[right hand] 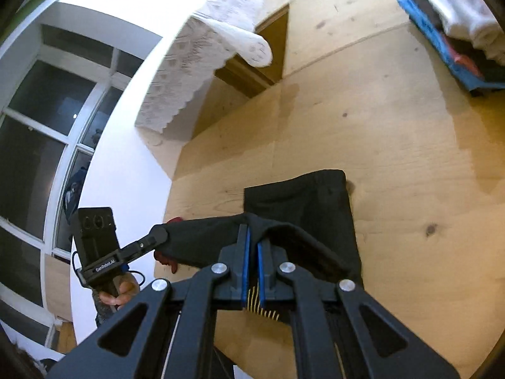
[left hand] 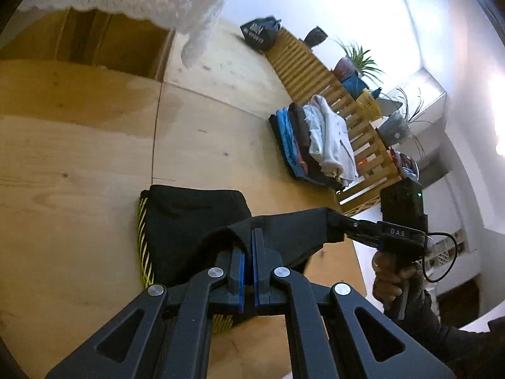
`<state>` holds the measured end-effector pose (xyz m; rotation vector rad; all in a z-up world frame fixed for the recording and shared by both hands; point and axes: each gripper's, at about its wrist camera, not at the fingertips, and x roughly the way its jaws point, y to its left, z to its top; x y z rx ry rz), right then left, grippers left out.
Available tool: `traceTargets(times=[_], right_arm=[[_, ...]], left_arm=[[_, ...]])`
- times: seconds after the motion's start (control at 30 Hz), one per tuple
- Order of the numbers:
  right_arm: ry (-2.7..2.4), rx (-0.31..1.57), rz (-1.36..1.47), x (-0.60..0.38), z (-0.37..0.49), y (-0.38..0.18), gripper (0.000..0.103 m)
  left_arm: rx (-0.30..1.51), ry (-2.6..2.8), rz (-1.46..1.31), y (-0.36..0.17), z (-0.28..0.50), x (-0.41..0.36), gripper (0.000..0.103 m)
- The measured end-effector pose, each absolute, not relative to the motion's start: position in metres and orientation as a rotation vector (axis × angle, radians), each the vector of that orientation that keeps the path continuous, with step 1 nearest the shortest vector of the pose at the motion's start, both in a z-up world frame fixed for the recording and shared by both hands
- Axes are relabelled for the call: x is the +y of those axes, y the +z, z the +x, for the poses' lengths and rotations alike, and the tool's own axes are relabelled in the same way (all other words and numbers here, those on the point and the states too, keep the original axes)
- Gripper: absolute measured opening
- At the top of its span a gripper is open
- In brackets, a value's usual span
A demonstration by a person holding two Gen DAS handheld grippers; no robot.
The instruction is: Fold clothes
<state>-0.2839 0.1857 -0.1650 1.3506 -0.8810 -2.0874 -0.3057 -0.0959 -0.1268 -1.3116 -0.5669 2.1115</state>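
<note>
Now both grippers, left gripper (left hand: 249, 252) and right gripper (right hand: 252, 246), jaws clenched on the black garment's (left hand: 189, 214) lifted edge, are mid-fold; next, lay it toward twelve o'clock on the tabletop (left hand: 79, 158).

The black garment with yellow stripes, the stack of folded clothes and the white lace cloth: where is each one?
Black garment with yellow stripes (left hand: 189, 218): left wrist view, flat upper panel.
Stack of folded clothes (left hand: 315, 139): left wrist view, middle layers.
White lace cloth (right hand: 189, 72): right wrist view, hanging edge.
</note>
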Motion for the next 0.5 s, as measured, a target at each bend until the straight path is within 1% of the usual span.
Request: traceTargets(times=[0.17, 0.3, 0.4, 0.5], right_arm=[[-2.076, -0.912, 1.425, 0.185, -0.307, -0.196, 0.004], [-2.034, -0.945, 1.432, 0.188, -0.285, -0.192, 0.004], [-2.027, -0.903, 1.407, 0.189, -0.246, -0.166, 0.004], [-1.987, -0.873, 1.390, 0.191, -0.172, -0.131, 0.004]], left_arm=[[-0.562, 2.100, -1.405, -0.163, -0.336, -0.091, 0.002], [-0.642, 2.075, -1.378, -0.166, -0.317, -0.101, 0.002], [-0.615, 2.087, -1.326, -0.140, -0.269, -0.106, 0.003], [-0.593, 2.090, -1.263, -0.100, -0.191, -0.113, 0.003]])
